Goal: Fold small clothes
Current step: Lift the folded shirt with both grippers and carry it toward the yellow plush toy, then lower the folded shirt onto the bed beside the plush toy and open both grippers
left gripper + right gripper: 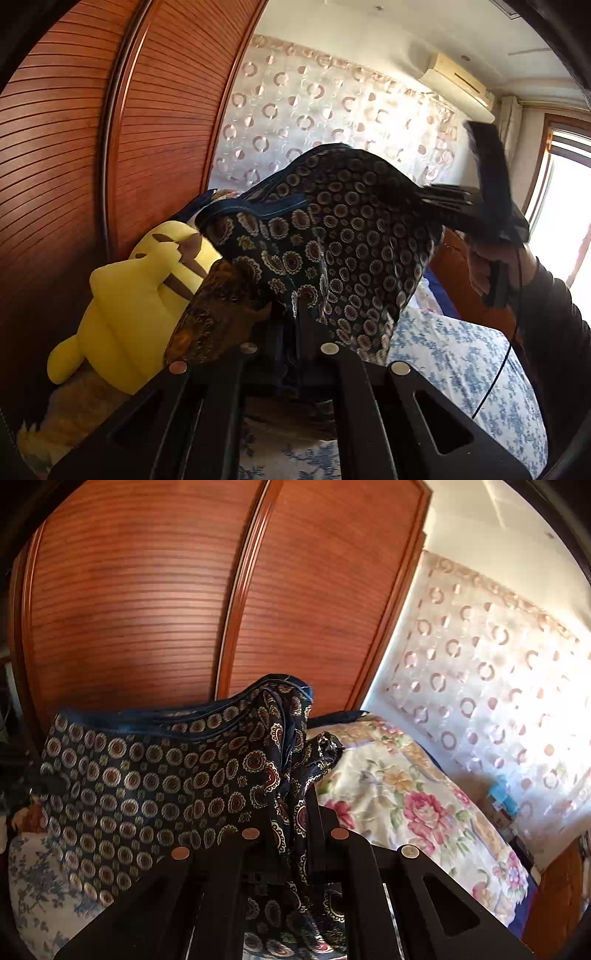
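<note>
Aloft, left claw (291,332) and right claw (295,812) each clamp the patterned garment (332,229).

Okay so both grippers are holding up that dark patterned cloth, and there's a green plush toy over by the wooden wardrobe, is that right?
Not quite: the plush toy is yellow, not green, as the left wrist view shows. The rest holds: both the left gripper and right gripper hold up the dark patterned cloth, and the toy sits by the wooden wardrobe.
</note>
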`<state>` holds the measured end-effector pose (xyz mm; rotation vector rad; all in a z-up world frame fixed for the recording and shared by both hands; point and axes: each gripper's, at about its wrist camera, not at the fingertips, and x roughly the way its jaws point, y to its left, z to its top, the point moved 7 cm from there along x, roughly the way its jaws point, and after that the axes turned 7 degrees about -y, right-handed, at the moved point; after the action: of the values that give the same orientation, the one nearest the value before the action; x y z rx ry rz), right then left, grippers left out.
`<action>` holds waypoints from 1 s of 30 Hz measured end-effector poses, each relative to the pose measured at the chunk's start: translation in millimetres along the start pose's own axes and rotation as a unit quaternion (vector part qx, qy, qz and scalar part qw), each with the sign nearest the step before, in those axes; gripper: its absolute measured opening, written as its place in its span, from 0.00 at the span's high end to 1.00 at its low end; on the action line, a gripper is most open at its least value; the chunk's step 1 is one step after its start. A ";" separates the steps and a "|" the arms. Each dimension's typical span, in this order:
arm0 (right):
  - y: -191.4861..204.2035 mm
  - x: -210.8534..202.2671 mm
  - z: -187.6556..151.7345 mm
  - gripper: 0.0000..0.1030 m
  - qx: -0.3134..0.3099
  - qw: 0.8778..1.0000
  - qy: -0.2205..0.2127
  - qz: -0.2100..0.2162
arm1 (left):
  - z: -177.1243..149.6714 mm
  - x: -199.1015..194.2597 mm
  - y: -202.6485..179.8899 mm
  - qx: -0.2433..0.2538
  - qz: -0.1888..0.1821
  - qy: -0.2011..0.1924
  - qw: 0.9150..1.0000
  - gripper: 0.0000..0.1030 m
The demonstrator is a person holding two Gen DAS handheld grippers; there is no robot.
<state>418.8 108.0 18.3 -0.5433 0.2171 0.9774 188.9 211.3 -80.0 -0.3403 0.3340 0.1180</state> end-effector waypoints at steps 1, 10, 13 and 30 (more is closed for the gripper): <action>1.3 10.1 3.4 0.93 -0.004 1.000 0.004 0.001 | -1.6 0.6 2.8 -0.002 0.000 0.000 1.000 0.95; -4.8 47.0 34.2 0.93 -0.012 0.999 0.018 0.025 | -10.9 0.4 11.5 -0.001 0.023 0.012 1.000 0.95; -8.3 60.9 27.6 0.91 -0.003 0.999 0.027 0.022 | -14.8 -0.9 12.8 0.009 0.034 0.022 0.999 0.95; -10.4 41.9 14.1 0.32 0.055 0.998 0.013 -0.013 | 9.7 5.6 -13.0 0.077 0.028 0.014 0.996 0.21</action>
<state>449.7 141.4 16.6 -0.4580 0.2851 0.9269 199.3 202.8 -69.3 -0.1791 0.3784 0.1424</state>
